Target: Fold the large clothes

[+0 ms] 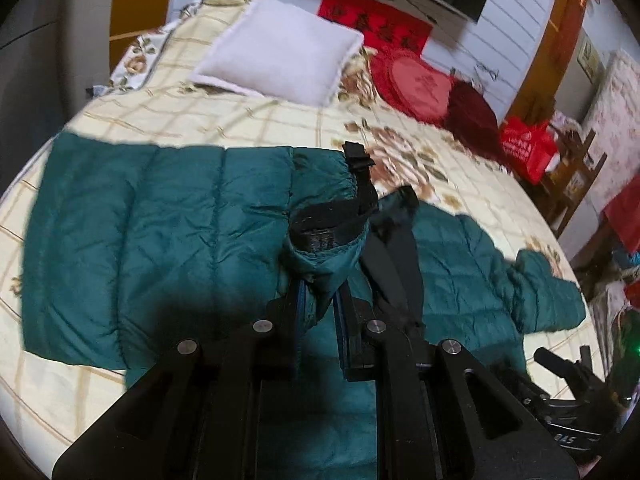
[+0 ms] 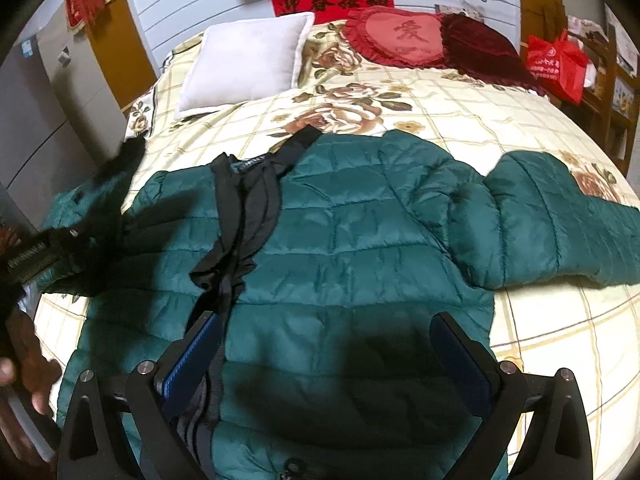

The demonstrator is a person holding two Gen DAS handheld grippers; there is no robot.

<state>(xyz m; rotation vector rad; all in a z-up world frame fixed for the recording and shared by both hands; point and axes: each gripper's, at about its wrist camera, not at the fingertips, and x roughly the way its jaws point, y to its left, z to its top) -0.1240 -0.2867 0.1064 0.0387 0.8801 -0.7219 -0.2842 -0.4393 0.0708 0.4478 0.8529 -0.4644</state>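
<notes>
A dark green quilted puffer jacket (image 2: 360,220) lies spread on the bed, one sleeve (image 2: 560,216) stretched to the right. Its black collar and lining strip (image 2: 240,208) runs down the middle. My left gripper (image 1: 318,300) is shut on the jacket's other sleeve cuff (image 1: 324,240) with its black tab, holding it raised above the jacket (image 1: 140,220). My right gripper (image 2: 332,356) is open over the jacket's lower body, its left finger (image 2: 192,360) beside the black strip. The left gripper shows blurred at the left edge of the right wrist view (image 2: 60,240).
The bed (image 2: 520,104) has a cream floral checked cover. A white pillow (image 2: 244,60), a red heart cushion (image 2: 400,36) and a dark red cushion (image 2: 480,52) lie at its head. A red bag (image 2: 556,64) and wooden furniture stand to the right.
</notes>
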